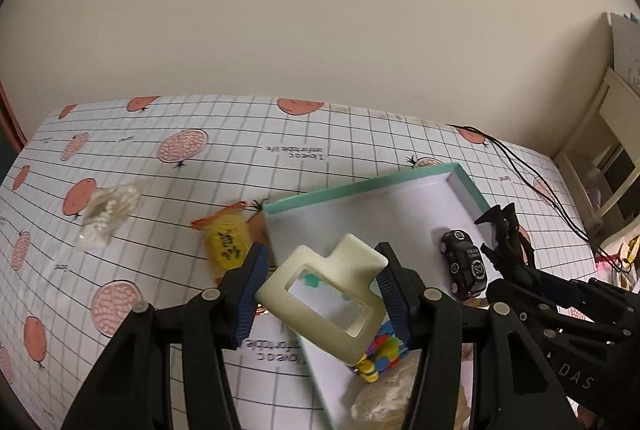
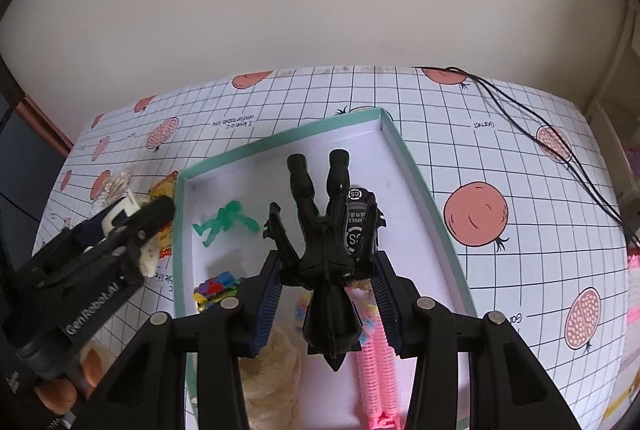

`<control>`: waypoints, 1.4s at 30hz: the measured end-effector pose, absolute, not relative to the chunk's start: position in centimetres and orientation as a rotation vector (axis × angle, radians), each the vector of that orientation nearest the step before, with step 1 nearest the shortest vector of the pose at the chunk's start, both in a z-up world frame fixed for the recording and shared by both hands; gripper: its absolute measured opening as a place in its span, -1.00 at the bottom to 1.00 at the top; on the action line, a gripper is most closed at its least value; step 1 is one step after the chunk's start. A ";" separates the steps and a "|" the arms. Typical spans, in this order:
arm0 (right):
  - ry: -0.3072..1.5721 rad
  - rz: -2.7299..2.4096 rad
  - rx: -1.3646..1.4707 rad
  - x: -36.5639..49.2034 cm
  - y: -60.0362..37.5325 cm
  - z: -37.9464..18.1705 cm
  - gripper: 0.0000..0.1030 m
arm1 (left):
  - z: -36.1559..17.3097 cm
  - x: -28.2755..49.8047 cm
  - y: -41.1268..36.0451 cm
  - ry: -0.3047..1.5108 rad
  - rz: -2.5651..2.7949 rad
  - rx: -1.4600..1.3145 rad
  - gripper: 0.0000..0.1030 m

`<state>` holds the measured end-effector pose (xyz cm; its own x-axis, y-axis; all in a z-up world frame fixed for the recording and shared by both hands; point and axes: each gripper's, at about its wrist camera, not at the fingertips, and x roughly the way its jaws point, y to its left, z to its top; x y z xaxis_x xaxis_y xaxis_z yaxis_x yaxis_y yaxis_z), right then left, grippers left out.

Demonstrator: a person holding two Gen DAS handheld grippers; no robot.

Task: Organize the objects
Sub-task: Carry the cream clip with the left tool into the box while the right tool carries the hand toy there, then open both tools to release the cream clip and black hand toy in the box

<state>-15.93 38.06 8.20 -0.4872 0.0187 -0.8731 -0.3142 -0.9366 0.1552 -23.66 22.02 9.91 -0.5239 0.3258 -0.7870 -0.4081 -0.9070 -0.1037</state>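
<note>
My left gripper (image 1: pixel 320 290) is shut on a cream hair claw clip (image 1: pixel 324 294), held over the near left corner of a shallow teal-rimmed box (image 1: pixel 360 186). My right gripper (image 2: pixel 326 290) is shut on a black action figure (image 2: pixel 320 230), legs pointing away, above the same box (image 2: pixel 424 190). Inside the box lie a black toy car (image 1: pixel 464 266), a green figure (image 2: pixel 224 220), a colourful block toy (image 2: pixel 216 288), a pink coil item (image 2: pixel 378 366) and a pale textured lump (image 2: pixel 272 362). The right gripper with its figure shows at the right edge of the left wrist view (image 1: pixel 508 250).
On the pomegranate-print tablecloth (image 1: pixel 200 170), left of the box, lie a yellow snack packet (image 1: pixel 228 242) and a clear bag of white cotton swabs (image 1: pixel 106 214). Black cables (image 2: pixel 560 150) run across the far right of the table. A cream wall stands behind; pale furniture (image 1: pixel 612 134) is at right.
</note>
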 end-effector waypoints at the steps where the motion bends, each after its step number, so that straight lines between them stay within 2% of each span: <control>1: 0.442 2.513 -1.477 -16.0 38.1 8.0 -0.09 | 9.7 -23.7 22.1 0.131 2.419 -1.222 0.09; 21: 0.416 2.484 -1.555 -16.8 36.8 5.3 -0.09 | 6.7 -24.0 23.2 0.074 2.373 -1.278 0.09; 42: 0.398 2.531 -1.508 -17.0 36.0 6.8 0.02 | 8.9 -24.2 22.1 0.027 2.389 -1.262 0.12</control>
<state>-17.03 36.02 6.82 -0.4749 0.0078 -0.8800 -0.2779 -0.9501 0.1415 -24.19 22.11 8.90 -0.4896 0.3671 -0.7909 -0.3847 -0.9049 -0.1819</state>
